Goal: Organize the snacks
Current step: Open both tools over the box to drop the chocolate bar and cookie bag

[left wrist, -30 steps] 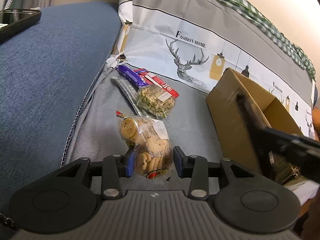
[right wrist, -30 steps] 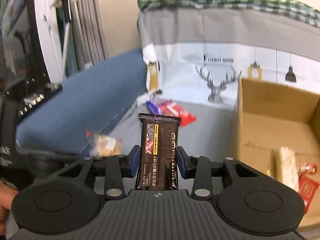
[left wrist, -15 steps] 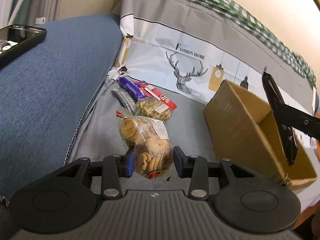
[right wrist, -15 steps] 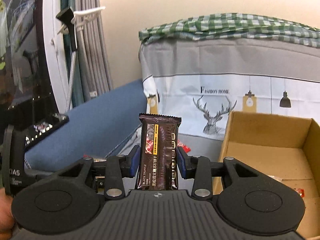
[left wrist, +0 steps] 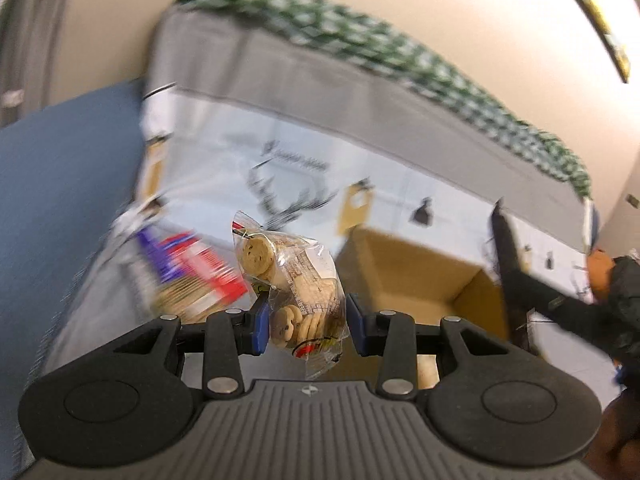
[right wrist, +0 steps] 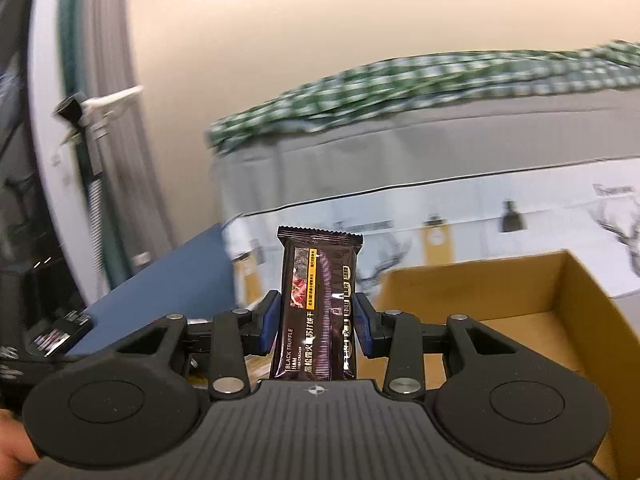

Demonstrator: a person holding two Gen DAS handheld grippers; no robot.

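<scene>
Motion blur smears the loose snack packets [left wrist: 188,276] on the sofa seat, so their labels are unreadable. The cardboard box [right wrist: 568,304] is cut by the right wrist picture's edge, its floor hidden behind the gripper body. The cover's deer print [left wrist: 288,200] is streaked.

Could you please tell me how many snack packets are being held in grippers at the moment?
2: the cookie bag in the left gripper, and the black cracker packet in the right gripper.
</scene>
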